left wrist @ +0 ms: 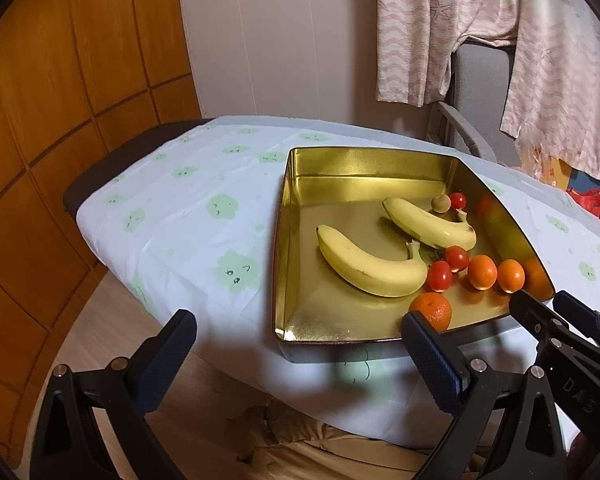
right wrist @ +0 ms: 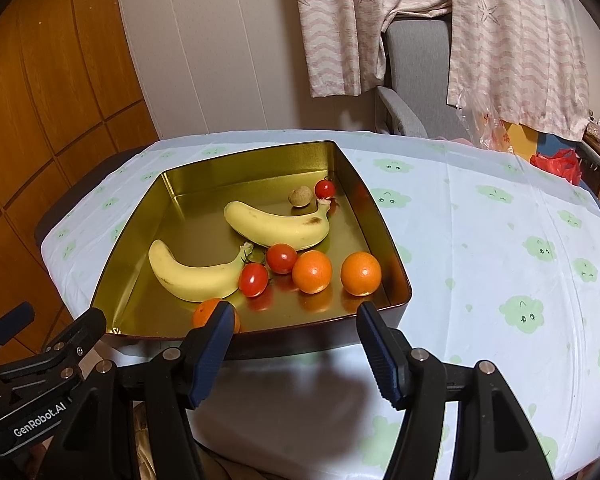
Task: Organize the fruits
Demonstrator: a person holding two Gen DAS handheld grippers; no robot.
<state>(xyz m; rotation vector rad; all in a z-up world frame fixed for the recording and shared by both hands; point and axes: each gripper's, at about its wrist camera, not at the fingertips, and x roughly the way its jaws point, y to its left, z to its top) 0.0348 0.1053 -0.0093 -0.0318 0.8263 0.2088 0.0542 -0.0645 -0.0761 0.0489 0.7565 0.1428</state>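
A gold metal tin (left wrist: pixel 364 166) (right wrist: pixel 188 184) sits on the table and holds all the fruit. Two bananas (left wrist: pixel 370 266) (right wrist: pixel 196 274) lie in its middle, the second banana (left wrist: pixel 428 222) (right wrist: pixel 278 224) farther back. Three cherry tomatoes (left wrist: pixel 439 275) (right wrist: pixel 253 279), three small oranges (left wrist: pixel 482 271) (right wrist: pixel 312 271) and a brown longan (left wrist: pixel 441 203) (right wrist: pixel 300 196) lie around them. My left gripper (left wrist: pixel 298 354) hangs open before the tin's near left corner. My right gripper (right wrist: pixel 296 344) hangs open before the tin's near wall, with nothing between its fingers.
The table wears a white cloth with green cloud faces (right wrist: pixel 500 240). A grey chair (right wrist: pixel 412 64) draped with pink patterned clothes (right wrist: pixel 500 20) stands behind it. Wooden cabinet doors (left wrist: pixel 60 100) line the left. A red bag (right wrist: pixel 556 164) lies far right.
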